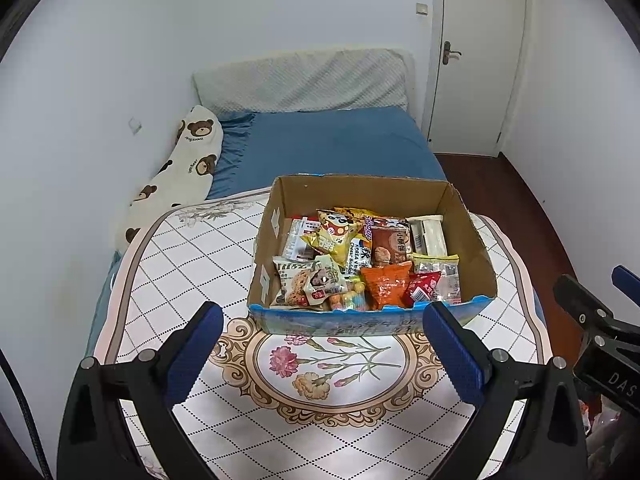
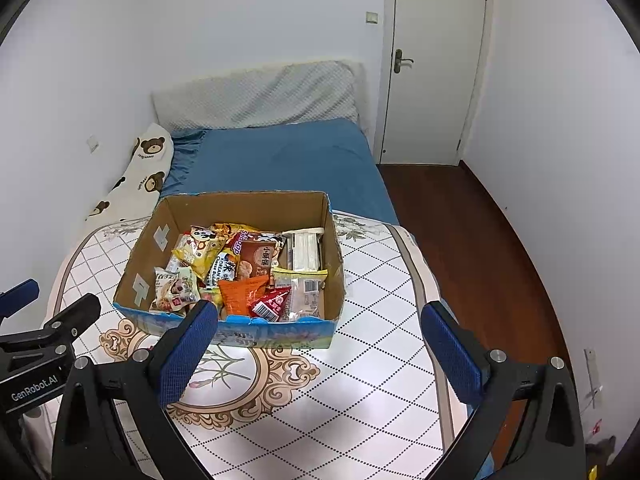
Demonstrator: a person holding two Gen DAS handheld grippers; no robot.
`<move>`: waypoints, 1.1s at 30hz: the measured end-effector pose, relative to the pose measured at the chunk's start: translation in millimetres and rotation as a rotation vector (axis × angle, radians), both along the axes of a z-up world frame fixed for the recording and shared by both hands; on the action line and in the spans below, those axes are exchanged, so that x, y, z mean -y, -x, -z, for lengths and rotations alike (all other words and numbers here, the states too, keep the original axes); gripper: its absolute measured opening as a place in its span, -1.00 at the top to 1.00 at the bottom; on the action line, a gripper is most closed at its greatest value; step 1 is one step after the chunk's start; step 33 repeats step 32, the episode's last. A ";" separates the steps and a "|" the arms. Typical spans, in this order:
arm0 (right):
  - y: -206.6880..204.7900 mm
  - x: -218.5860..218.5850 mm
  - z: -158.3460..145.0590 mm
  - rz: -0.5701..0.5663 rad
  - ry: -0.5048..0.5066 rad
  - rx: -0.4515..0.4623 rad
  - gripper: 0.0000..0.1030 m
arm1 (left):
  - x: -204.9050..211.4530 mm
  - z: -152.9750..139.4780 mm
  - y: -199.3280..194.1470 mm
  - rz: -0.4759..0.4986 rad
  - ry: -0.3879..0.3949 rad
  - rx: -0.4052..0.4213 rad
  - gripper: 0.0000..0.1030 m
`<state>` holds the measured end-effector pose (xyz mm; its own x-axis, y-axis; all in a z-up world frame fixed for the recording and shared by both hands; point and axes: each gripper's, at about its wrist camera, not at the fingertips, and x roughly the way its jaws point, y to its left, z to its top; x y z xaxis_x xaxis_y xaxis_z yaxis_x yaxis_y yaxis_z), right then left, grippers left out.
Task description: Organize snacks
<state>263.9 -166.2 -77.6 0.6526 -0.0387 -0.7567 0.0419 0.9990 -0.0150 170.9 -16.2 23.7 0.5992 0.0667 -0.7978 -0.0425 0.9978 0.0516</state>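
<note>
Left wrist view: the black left gripper [image 1: 322, 326] with blue padded fingers hovers with jaws wide and empty above the quilted white table cover with a floral medallion [image 1: 192, 264]. At 12 o'clock just past the fingertips stands an open brown cardboard box with a blue printed front [image 1: 360, 192], full of mixed snack packets [image 1: 360, 268]. Right wrist view: the matching right gripper [image 2: 320, 328] is equally wide and empty, box [image 2: 244, 204] at 11 o'clock.

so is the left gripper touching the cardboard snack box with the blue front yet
Apart. In the left wrist view the open left gripper hangs short of the cardboard snack box; bare patterned tablecloth shows between its left fingertip and the box's blue front.
</note>
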 end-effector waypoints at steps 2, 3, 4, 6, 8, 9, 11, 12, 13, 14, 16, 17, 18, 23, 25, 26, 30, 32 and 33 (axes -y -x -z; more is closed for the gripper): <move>-0.2 0.4 0.6 0.000 0.000 0.001 -1.00 | -0.7 -0.1 -0.2 -0.002 0.002 0.001 -0.99; -0.2 0.2 0.2 0.000 -0.001 0.000 -1.00 | -1.0 -0.3 -0.2 -0.003 0.002 0.002 -0.99; -0.1 0.4 0.6 0.000 -0.002 0.000 -1.00 | -0.7 -0.5 -0.3 -0.003 0.002 0.003 -0.99; 1.1 0.2 0.8 0.002 -0.003 0.001 -1.00 | -0.6 -1.4 0.2 -0.003 0.003 0.005 -0.99; 1.5 0.1 0.6 0.002 -0.003 0.003 -1.00 | 0.0 -1.9 0.5 -0.001 0.003 0.004 -0.99; 1.8 -0.4 0.6 0.003 -0.003 0.003 -1.00 | 0.0 -2.0 0.4 0.000 0.003 0.004 -0.99; 1.6 -0.1 1.1 0.006 -0.008 0.000 -1.00 | 0.6 -1.6 0.1 0.003 0.001 0.002 -0.99; 1.3 0.0 1.5 0.007 -0.011 -0.002 -1.00 | 0.7 -1.7 0.2 0.002 0.002 0.003 -0.99; 1.2 0.0 1.7 0.009 -0.011 -0.004 -1.00 | 0.7 -1.7 0.2 0.001 0.001 0.003 -0.99; 1.0 0.0 1.8 0.010 -0.011 -0.004 -1.00 | 0.7 -1.8 0.2 0.001 0.001 0.003 -0.99; 0.9 0.0 1.5 0.011 -0.012 -0.004 -1.00 | 0.8 -1.4 0.0 0.002 0.001 0.005 -0.99; 0.7 0.1 1.7 0.010 -0.011 -0.004 -1.00 | 0.8 -1.1 -0.4 0.002 0.001 0.005 -0.99; 0.7 0.2 2.0 0.010 -0.013 -0.005 -1.00 | 0.8 -1.0 -0.6 0.002 0.001 0.004 -0.99; 1.2 -0.2 2.4 0.014 -0.015 -0.010 -1.00 | 1.2 -0.9 -0.7 0.003 0.000 0.006 -0.99; 1.7 -0.3 2.7 0.017 -0.017 -0.011 -1.00 | 1.3 -0.2 -1.0 0.008 0.000 0.006 -0.99; 1.5 -0.4 2.9 0.017 -0.016 -0.011 -1.00 | 1.4 0.2 -1.1 0.009 -0.003 0.006 -0.99; 2.3 -0.7 3.3 0.019 -0.018 -0.013 -1.00 | 0.3 1.2 -1.0 0.010 0.000 0.007 -0.99; 1.8 -1.0 3.4 0.020 -0.019 -0.012 -1.00 | 1.3 1.0 -0.7 0.015 0.002 0.006 -0.99; 1.8 -1.0 3.4 0.020 -0.019 -0.012 -1.00 | 1.3 1.0 -0.7 0.015 0.002 0.006 -0.99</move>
